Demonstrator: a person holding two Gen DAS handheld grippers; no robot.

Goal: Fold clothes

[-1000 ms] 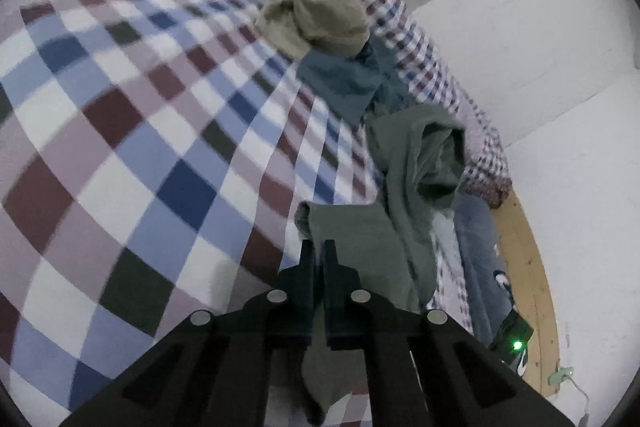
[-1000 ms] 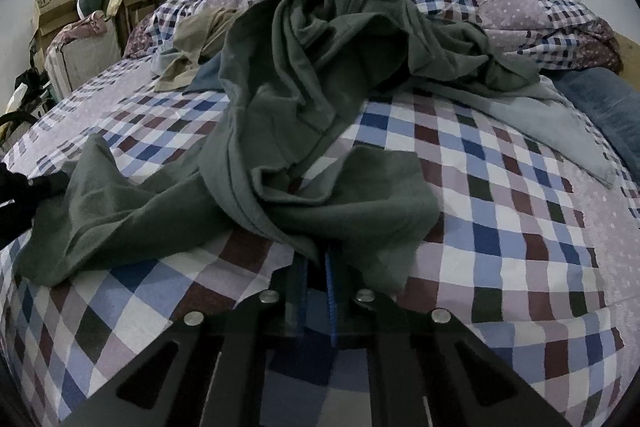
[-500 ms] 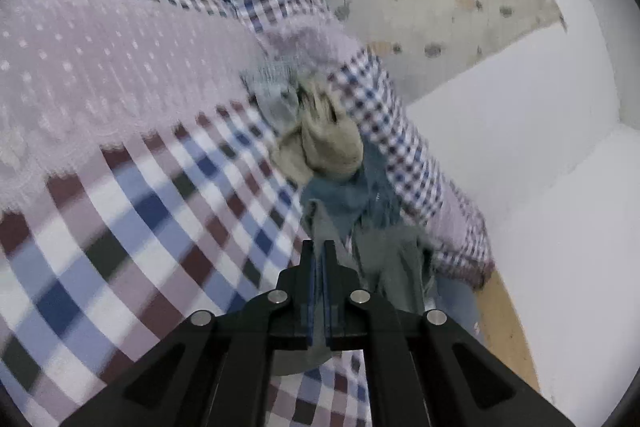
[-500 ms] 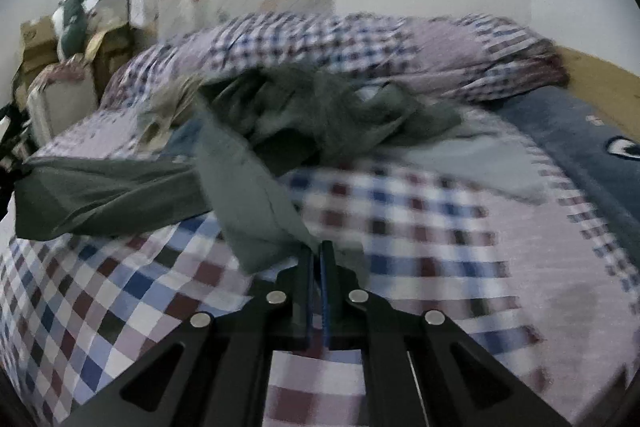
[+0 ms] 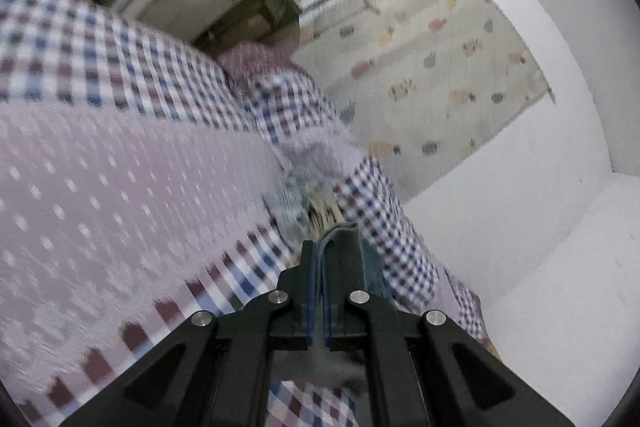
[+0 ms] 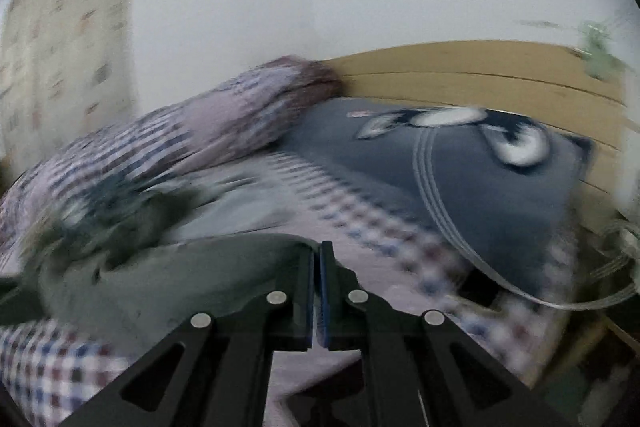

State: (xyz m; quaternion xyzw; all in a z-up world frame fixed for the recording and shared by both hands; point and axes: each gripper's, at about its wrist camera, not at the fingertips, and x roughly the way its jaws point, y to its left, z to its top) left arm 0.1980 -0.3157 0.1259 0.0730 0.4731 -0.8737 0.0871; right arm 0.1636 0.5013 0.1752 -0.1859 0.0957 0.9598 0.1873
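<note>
Left gripper (image 5: 319,263): fingers pinched tight on a fold of the green shirt (image 5: 344,247), held up over the checked bed (image 5: 120,187). Right gripper (image 6: 319,267): fingers also pressed together w/ shirt edge (image 6: 168,283) between them; rest of the cloth drapes left. Navy pillow (image 6: 500,187) lies by the headboard (image 6: 460,75). Both views blurred.

**Both grippers look like the same black build**

The left gripper (image 5: 319,259) is all matte black, with two angular arms that fan out toward the camera and have triangular cutouts in them. Four round silver screws sit in a row across the top. The fingers (image 5: 307,291) are flat black plates with thin blue pads on their inner faces. The right gripper (image 6: 318,259) is a twin: same black frame, same four silver screws, same blue-lined fingers (image 6: 305,291). No cables or markings are visible on either one.
</note>
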